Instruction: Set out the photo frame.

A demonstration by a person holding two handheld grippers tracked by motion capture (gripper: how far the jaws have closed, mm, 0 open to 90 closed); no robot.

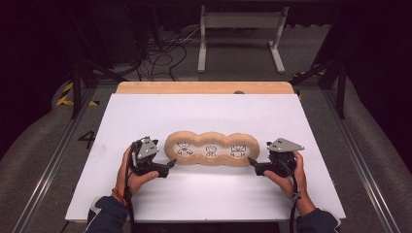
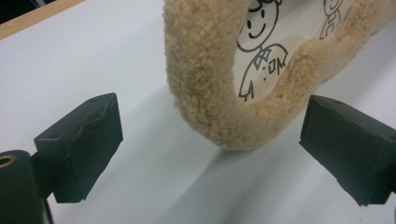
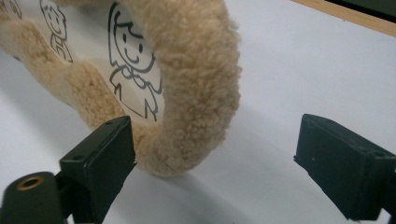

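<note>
Fleece frame [image 1: 212, 148] lies flat mid-tabletop [image 1: 145, 111], three lobes in a row, cartoon figures [image 1: 210, 150] drawn inside; no readable writing or brand. Left gripper [image 1: 171, 164] and right gripper [image 1: 251, 162] sit at its two ends, fingers [image 2: 79, 147] spread, pinching nothing. Judged light, soft, floppy and non-slip: take it by the end rims, both sides together, or it will sag.

left gripper [image 1: 171, 163]: jaws wide apart, nothing pressed between the pads, tips pointing right and inward
right gripper [image 1: 252, 162]: jaws wide apart, nothing gripped, tips pointing left and inward
left hand [image 1: 136, 174]: wrapped round the gripper body from below
right hand [image 1: 287, 174]: same hold, grey plate on top
forearms: 2, entering from the bottom edge, dark sleeves
</note>
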